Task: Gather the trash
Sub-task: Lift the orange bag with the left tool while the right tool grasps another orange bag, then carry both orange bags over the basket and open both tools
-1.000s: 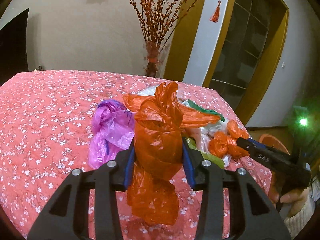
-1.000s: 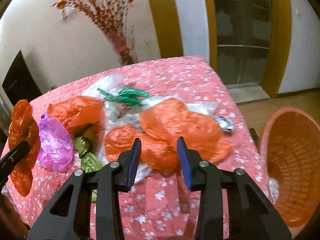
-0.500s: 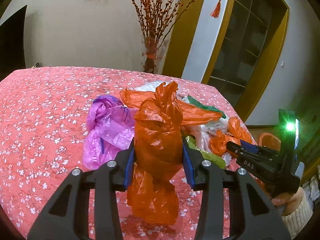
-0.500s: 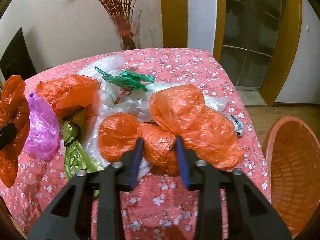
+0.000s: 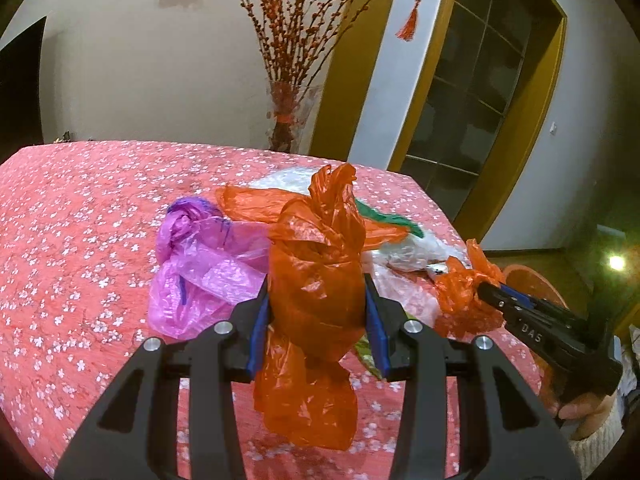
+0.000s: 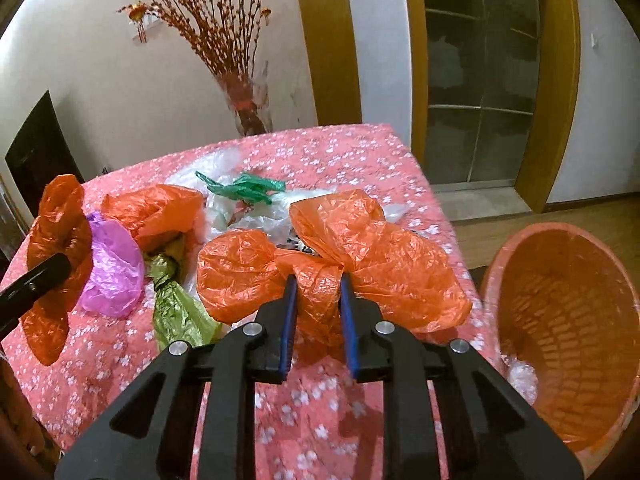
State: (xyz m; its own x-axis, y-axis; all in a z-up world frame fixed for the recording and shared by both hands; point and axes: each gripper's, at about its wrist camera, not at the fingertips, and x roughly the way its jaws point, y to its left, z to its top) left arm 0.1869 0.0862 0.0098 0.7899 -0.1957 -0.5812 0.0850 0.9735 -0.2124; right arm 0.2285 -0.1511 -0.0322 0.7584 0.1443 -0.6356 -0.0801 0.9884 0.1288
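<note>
- A small silvery object [image 5: 437,269] among the clear plastic on the desk [image 5: 80,240] is too small to identify.
- The orange basket [image 6: 568,320] is cut off by the right wrist view's right and lower edges; in the left wrist view only part of its rim shows behind the right gripper [image 5: 486,291].
- The hand [image 5: 588,416] holding that gripper is cropped at the frame edge.
- The left gripper [image 6: 60,266] hides part of the orange bag [image 6: 56,240] it clamps; its body runs out of frame.
- The olive-green bag [image 6: 176,308] lies partly under the twisted orange bag [image 6: 320,280].
- Pale scraps [image 6: 520,376] inside the basket are too blurred to name.
</note>
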